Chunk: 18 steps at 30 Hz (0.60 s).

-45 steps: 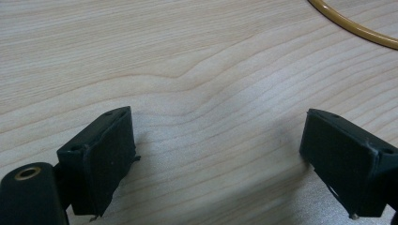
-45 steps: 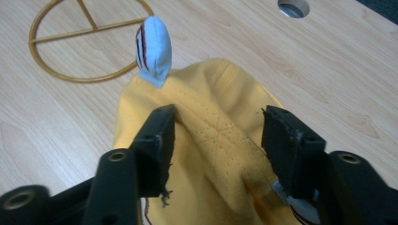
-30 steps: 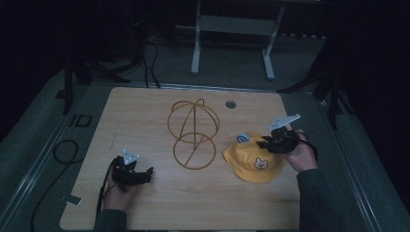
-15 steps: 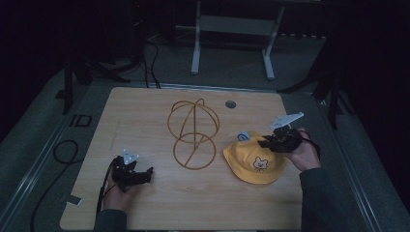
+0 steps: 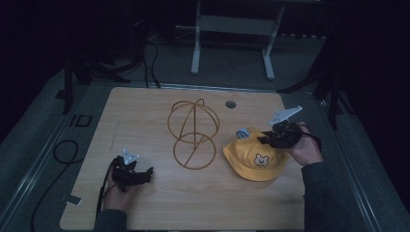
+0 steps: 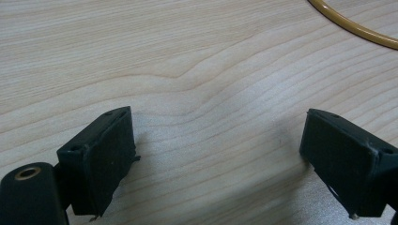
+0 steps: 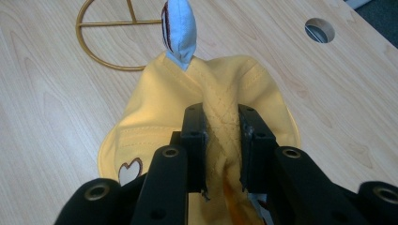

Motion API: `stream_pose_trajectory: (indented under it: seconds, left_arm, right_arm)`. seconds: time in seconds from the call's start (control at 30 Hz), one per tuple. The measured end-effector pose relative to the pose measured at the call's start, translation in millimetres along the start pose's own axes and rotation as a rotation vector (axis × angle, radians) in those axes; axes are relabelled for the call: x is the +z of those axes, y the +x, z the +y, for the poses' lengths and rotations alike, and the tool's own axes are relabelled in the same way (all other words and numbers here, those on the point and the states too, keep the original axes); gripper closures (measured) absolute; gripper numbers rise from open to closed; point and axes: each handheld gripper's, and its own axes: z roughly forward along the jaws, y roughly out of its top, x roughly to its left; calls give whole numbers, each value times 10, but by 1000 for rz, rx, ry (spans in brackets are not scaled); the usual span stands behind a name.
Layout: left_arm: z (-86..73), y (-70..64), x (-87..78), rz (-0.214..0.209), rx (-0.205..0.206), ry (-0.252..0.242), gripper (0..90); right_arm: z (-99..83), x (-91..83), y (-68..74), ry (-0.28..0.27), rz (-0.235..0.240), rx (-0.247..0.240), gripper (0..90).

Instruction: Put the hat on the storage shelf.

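the right gripper (image 7: 223, 150) pinches a fold of the yellow hat (image 7: 155, 122), its jaws closed on the quilted cloth. the hat lies on the wooden table (image 5: 145, 116) just right of the gold wire stand (image 5: 193, 135). it bears a small bear face (image 5: 261, 159) and a light blue tab (image 7: 179, 28); no writing is readable. the left gripper (image 6: 220, 159) rests low over bare wood, jaws wide apart, holding nothing.

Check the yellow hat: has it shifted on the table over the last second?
No. The yellow hat lies in the same spot right of the wire stand, below the table's hole. The right gripper is pinching its fabric.
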Motion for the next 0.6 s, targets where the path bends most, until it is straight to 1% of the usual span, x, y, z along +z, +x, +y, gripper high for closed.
stream_pose_trajectory:
  seconds: [0.53,0.6]
  left_arm:
    - [0,0,0,0,0,0,105]
    - [0,0,0,0,0,1,105]
  right_arm:
    - [151,-115,-27,18,9,-45,751]
    - [181,-130,-28,25,8,-58,751]
